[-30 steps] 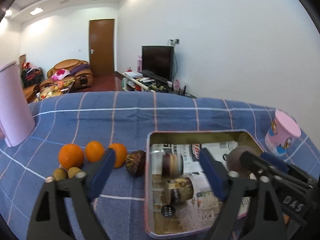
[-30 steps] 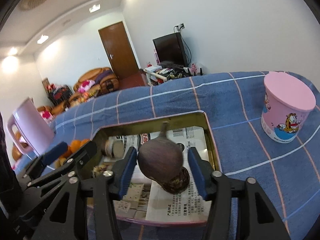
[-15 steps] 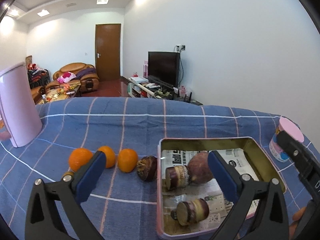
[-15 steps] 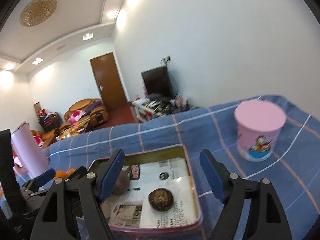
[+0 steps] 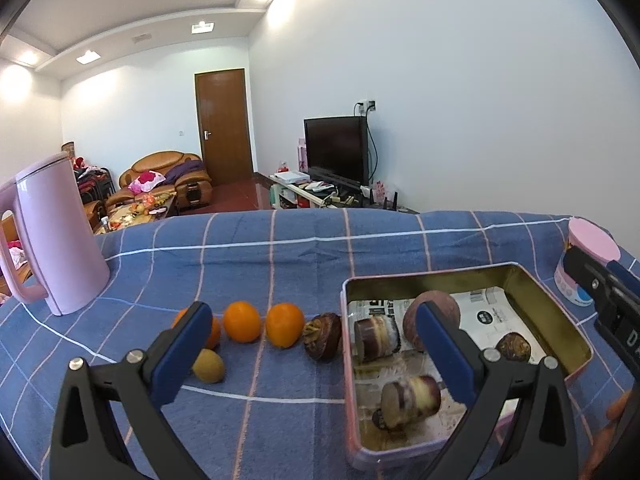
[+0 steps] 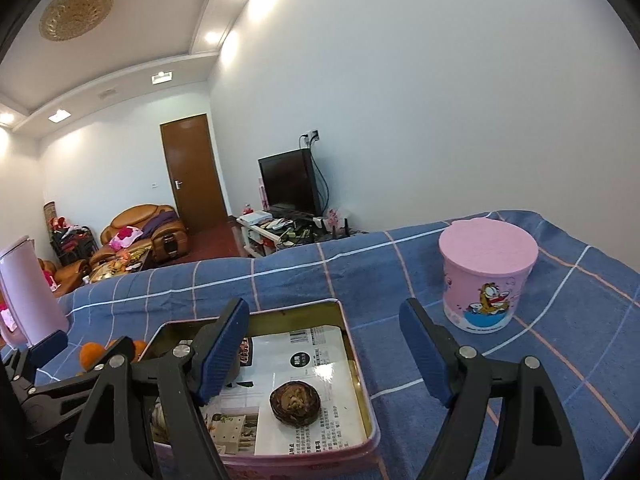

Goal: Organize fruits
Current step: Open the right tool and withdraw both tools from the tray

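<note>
A paper-lined metal tin (image 5: 540,292) lies on the blue checked cloth. In it are a round brown-purple fruit (image 5: 430,312), two cut banded pieces (image 5: 376,338) (image 5: 412,394) and a small dark fruit (image 5: 513,346), the same dark fruit (image 6: 295,402) in the right wrist view. Left of the tin stand a dark brown fruit (image 5: 322,336), two oranges (image 5: 285,325) (image 5: 241,321), a third half hidden behind a finger, and a small yellow-green fruit (image 5: 208,366). My left gripper (image 5: 316,344) is open and holds nothing. My right gripper (image 6: 324,344) hangs open above the tin's right side.
A tall pink jug (image 5: 56,240) stands at the far left of the cloth. A pink lidded cup (image 6: 486,276) with a cartoon print stands right of the tin (image 6: 362,380). The table's far edge drops off to a living room.
The right gripper let go of the round brown-purple fruit, which now lies in the tin, and its jaws spread while it tilted up. The left jaws widened slightly.
</note>
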### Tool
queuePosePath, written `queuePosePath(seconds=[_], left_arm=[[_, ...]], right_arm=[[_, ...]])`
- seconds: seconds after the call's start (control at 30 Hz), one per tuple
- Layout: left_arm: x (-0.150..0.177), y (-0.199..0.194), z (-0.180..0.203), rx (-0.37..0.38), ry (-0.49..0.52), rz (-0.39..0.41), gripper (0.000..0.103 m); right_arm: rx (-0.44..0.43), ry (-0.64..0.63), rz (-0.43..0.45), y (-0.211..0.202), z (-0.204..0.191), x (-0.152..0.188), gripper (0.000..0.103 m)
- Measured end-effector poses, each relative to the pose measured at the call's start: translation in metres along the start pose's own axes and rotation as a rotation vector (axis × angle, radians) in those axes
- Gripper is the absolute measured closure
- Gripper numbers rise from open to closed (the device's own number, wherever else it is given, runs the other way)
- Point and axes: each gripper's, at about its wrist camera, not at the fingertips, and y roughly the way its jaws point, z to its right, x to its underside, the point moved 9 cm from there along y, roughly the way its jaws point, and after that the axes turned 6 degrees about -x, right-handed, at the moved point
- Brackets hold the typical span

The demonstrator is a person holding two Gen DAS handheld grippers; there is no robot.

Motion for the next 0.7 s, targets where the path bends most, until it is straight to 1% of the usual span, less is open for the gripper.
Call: queuePosePath(seconds=[0.23,0.4,0.53,0.7], left_arm=[[0.005,-0.007,-0.009,0.003,-0.001,-0.005,0.000],[0.010,-0.012,-0.016,0.008,0.003,-0.013,0.000],[0.012,-0.015,-0.022,0.010,0.024,-0.009,0.000],[0.014,-0.011,-0.039,0.000,0.029,-0.023,0.000]], right_arm=[[0.044,-0.045,0.018,-0.008,-0.011,0.002,0.024],[0.047,-0.064,0.019,-0.015,-0.020,0.005,0.024],[0.044,-0.051,0.008,-0.018,-0.024,0.009,0.024],[0.045,-0.042,-0.006,-0.019,-0.034,0.015,0.024]])
